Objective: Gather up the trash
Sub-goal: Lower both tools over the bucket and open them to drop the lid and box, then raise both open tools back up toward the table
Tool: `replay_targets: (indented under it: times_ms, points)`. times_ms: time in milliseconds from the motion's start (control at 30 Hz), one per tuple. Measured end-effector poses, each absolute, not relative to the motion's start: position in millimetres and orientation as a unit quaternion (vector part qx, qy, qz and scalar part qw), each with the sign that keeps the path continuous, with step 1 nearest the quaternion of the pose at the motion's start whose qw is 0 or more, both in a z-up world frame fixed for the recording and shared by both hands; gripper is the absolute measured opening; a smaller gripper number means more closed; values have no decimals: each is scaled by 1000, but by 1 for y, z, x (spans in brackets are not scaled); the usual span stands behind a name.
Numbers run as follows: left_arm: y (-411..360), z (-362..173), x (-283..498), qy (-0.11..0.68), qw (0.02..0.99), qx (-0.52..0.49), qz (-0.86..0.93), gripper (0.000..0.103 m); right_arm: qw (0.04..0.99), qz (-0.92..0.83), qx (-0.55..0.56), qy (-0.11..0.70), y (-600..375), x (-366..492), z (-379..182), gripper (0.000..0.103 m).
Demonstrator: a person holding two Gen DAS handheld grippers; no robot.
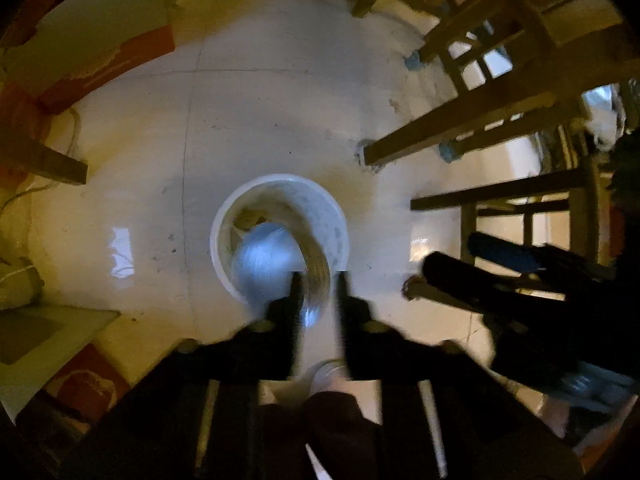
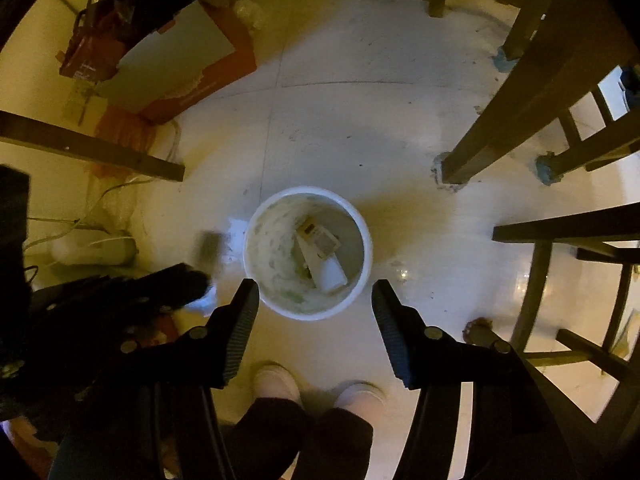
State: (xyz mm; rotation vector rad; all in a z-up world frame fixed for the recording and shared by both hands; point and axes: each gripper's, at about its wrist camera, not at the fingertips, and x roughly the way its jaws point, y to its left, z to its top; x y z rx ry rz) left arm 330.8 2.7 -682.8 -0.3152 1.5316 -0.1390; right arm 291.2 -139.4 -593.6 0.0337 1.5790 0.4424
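Observation:
A white bucket (image 1: 338,236) stands on the pale floor; in the right wrist view the bucket (image 2: 362,240) holds a small yellow-and-white carton (image 2: 320,254). My left gripper (image 1: 318,284) is above the bucket, shut on a clear plastic cup (image 1: 316,268) with a white crumpled wrapper (image 1: 266,258) hanging from it. In the right wrist view the left gripper (image 2: 202,280) is at the bucket's left with white trash (image 2: 234,236) blurred beside it. My right gripper (image 2: 314,292) is open and empty just above the bucket's near rim.
Wooden chair and table legs (image 2: 500,128) stand to the right of the bucket. A table leg (image 2: 92,148), red cardboard boxes (image 2: 200,68) and cables (image 2: 100,236) lie at the left. My feet in white shoes (image 2: 276,384) are just behind the bucket.

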Motion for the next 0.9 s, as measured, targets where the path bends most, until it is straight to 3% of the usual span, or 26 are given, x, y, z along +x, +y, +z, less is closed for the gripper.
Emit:
replay_targets:
  times_ms: [33,233,400,900]
  points:
    - [0,-684,332,694,704,-138,-60,37,682,196,12,704,-141,292,-590,55]
    - [-4,-661,327,700,701,-127,-55,37,692,193,9,695,-147,294,-559,55]
    - [0,-604,318,683,719,-118,-52,37,702,193,8,686,-148,293,-515,55]
    - [26,-348,303,555,824,-101,-50,37,774,209,-1,597,-140,278,-305,55]
